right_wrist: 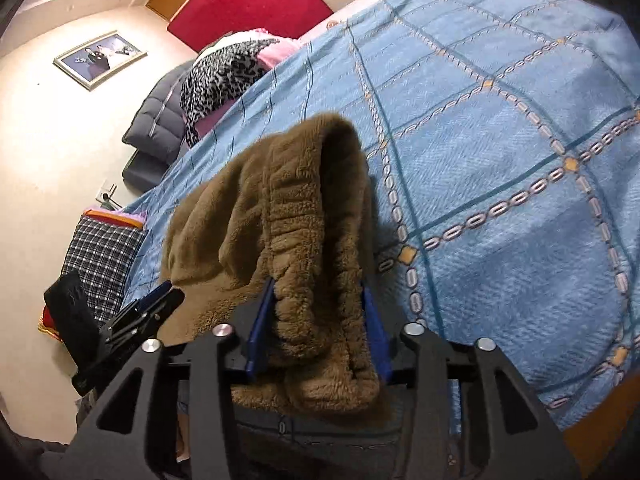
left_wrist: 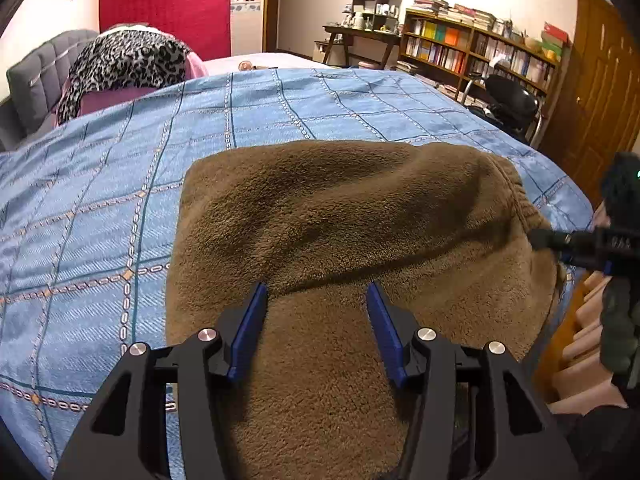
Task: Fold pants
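Pants (left_wrist: 340, 216) near bedspread (left_wrist: 100, 200) edge, open bedspread beyond.

The pants (left_wrist: 320, 216) are lying on the bedspread (left_wrist: 100, 208) near the bed's near edge, their elastic waistband (right_wrist: 288, 220) at the right end. The left gripper (left_wrist: 316, 320) is hovering over the pants' near part, its jaws standing apart above the cloth. The right gripper (right_wrist: 320, 320) is sitting at the waistband, which is bunching up between its jaws. A pile of clothes (left_wrist: 124, 64) is lying at the bed's far left, and a bookshelf (left_wrist: 480, 52) is standing behind the bed to the right.
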A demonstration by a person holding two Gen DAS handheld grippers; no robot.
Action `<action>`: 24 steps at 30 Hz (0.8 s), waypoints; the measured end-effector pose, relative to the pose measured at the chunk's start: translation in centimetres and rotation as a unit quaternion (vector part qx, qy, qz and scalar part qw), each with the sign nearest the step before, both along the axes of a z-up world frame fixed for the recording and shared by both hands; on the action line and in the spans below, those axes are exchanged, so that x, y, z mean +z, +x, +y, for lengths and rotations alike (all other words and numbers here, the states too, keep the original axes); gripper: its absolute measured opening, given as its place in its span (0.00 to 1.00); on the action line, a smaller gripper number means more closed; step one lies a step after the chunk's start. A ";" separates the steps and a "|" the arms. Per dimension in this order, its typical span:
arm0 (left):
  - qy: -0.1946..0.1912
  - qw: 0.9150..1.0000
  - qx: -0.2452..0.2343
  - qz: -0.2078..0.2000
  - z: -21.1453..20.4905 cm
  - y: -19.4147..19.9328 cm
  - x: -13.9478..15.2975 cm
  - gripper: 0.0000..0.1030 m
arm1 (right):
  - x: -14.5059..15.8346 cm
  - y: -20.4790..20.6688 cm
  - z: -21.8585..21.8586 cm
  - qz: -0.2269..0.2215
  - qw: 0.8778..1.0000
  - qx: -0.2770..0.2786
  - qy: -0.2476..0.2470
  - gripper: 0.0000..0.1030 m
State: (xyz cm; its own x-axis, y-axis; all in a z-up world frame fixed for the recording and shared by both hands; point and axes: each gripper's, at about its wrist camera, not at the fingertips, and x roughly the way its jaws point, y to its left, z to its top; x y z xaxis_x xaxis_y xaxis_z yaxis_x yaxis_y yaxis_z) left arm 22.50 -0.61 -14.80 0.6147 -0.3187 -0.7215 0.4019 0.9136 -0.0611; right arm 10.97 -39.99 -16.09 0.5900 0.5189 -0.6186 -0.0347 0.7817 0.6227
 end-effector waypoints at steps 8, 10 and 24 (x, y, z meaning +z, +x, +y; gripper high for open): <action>-0.026 1.000 -0.006 0.004 -0.3 -0.7 1.4 0.57 | 3.0 -0.6 0.0 -0.036 0.999 -0.003 -0.006 0.47; -0.027 0.999 -0.017 0.003 -0.7 -0.9 1.6 0.58 | 2.9 -0.4 1.2 -0.030 0.999 0.014 -0.029 0.47; 0.002 0.999 -0.038 0.008 -0.8 -1.5 0.4 0.66 | 4.1 -2.7 4.0 -0.014 0.990 0.063 -0.130 0.16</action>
